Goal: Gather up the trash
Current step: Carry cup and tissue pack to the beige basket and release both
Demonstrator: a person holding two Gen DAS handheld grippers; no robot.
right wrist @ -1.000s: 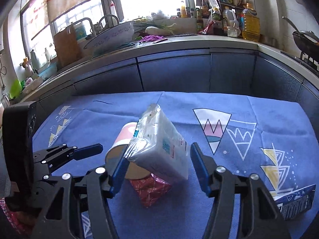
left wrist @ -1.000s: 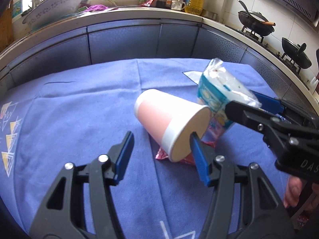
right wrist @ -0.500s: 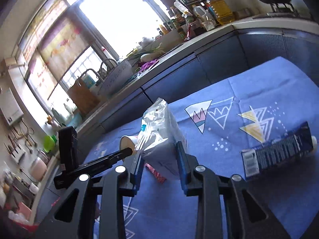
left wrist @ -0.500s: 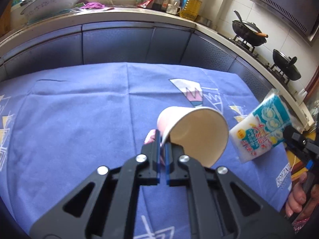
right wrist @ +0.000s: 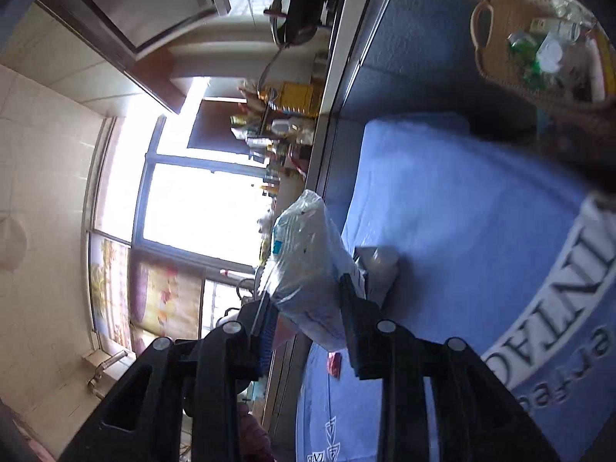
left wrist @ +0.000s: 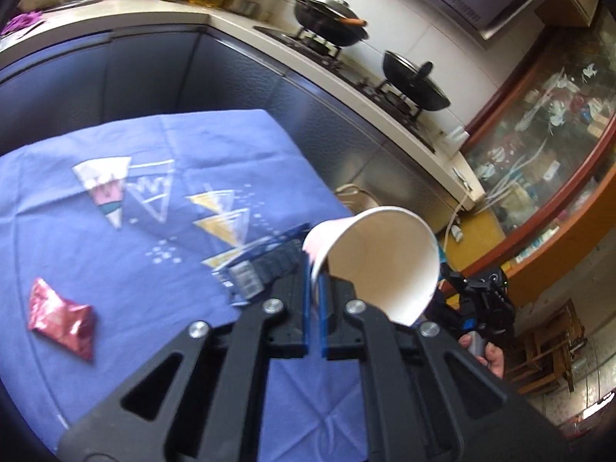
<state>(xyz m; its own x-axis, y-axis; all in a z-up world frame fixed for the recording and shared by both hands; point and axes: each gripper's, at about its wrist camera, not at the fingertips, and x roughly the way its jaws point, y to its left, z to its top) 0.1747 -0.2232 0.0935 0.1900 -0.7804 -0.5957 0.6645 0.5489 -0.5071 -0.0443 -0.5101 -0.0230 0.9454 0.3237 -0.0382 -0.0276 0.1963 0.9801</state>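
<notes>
Two grippers: each clamped on one item
Left gripper: pinches paper cup wall, empty inside
Right gripper: grips plastic packet
Basket: holds bottles and wrappers

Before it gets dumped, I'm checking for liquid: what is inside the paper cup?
The paper cup, pinched by its rim in the left claw, shows a bare white inner wall; its bottom is not visible.

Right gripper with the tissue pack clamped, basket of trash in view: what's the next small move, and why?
Probably carry the tissue pack on over the tan basket before opening. The right gripper is clamped on the pack and lies rolled on its side, with the basket off at the frame's top right, not under the pack.
</notes>
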